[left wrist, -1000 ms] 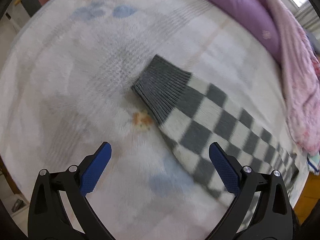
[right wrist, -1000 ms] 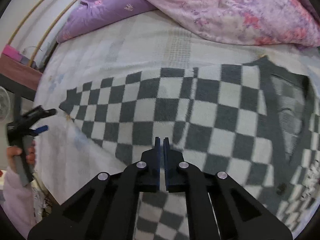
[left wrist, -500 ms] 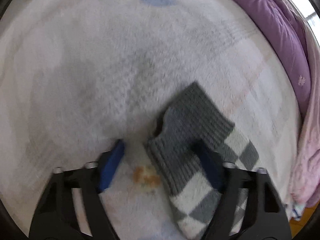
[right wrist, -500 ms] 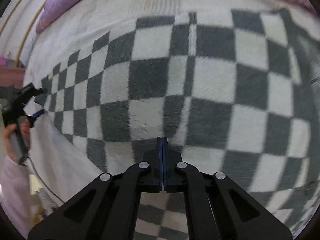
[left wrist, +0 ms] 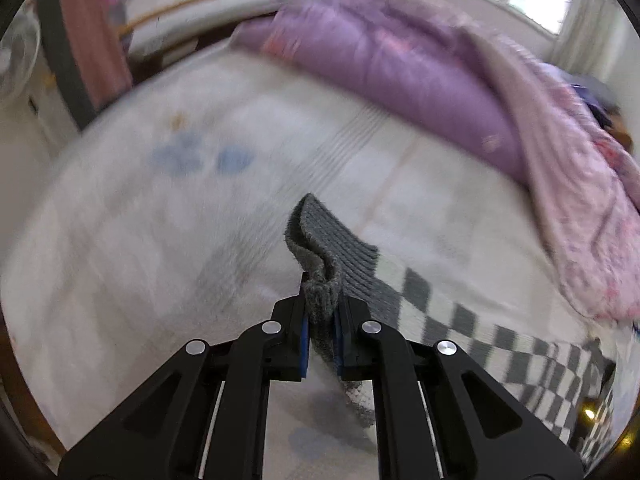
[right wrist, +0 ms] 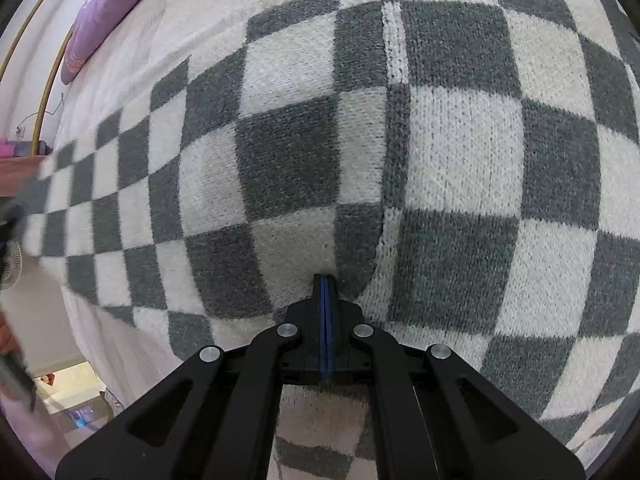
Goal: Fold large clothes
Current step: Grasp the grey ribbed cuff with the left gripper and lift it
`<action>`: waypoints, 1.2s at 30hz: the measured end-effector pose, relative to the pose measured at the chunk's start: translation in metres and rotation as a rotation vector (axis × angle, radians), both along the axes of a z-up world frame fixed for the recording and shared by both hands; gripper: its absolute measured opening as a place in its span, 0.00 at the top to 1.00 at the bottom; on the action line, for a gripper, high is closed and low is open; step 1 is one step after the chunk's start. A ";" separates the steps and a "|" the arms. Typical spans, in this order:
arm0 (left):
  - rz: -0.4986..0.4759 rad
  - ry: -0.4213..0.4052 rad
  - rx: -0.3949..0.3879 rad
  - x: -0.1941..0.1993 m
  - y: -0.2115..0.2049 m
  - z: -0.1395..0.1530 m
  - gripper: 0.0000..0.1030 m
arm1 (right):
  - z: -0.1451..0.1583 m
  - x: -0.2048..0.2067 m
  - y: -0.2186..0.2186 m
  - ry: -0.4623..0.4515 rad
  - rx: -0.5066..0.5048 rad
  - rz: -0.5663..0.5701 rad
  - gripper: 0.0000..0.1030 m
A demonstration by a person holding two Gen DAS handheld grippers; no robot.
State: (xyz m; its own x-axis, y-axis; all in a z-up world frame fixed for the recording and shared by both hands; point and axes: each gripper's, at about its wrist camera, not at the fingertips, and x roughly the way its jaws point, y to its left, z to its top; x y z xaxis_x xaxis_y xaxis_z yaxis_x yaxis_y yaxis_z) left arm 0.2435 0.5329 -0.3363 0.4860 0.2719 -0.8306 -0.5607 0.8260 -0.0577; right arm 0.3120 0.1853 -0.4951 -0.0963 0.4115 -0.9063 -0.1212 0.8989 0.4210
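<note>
Left gripper [left wrist: 320, 320] closing on grey ribbed cuff [left wrist: 320, 256] of checkered sweater [right wrist: 460, 152], sleeve trailing toward 4 o'clock across bed [left wrist: 160, 240]. Right gripper [right wrist: 325, 292] closed, empty, tips pinning sweater body. Step: sleeve fold. Next likely carry cuff over the body.

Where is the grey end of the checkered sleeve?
In the left wrist view, the grey cuff is pinched between the closing left gripper, lifted above the white bedspread.
</note>
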 end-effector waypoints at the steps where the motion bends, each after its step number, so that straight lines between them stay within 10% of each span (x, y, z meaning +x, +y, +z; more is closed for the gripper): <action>1: -0.013 -0.008 0.018 0.006 -0.011 0.008 0.92 | 0.000 0.000 0.000 -0.002 0.000 -0.005 1.00; 13: -0.289 -0.175 0.127 0.022 -0.217 0.127 0.92 | 0.002 -0.011 -0.021 0.005 0.081 -0.073 1.00; 20: -0.444 -0.174 0.162 0.033 -0.357 0.139 0.91 | 0.062 -0.013 -0.143 -0.091 0.208 -0.247 1.00; 28: -0.625 -0.092 0.159 0.042 -0.500 0.091 0.91 | 0.099 -0.051 -0.338 -0.220 0.136 -0.475 0.99; 36: -0.790 0.084 0.137 0.049 -0.634 -0.023 0.91 | 0.075 -0.103 -0.474 -0.216 0.014 -0.658 0.99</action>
State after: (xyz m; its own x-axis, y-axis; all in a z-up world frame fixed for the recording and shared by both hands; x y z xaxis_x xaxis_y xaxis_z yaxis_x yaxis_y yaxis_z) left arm 0.2924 -0.1013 -0.3591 0.5142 -0.0239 -0.8573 0.1936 0.9770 0.0889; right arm 0.2092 -0.2890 -0.4205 0.3591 0.3342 -0.8714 0.3655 0.8088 0.4608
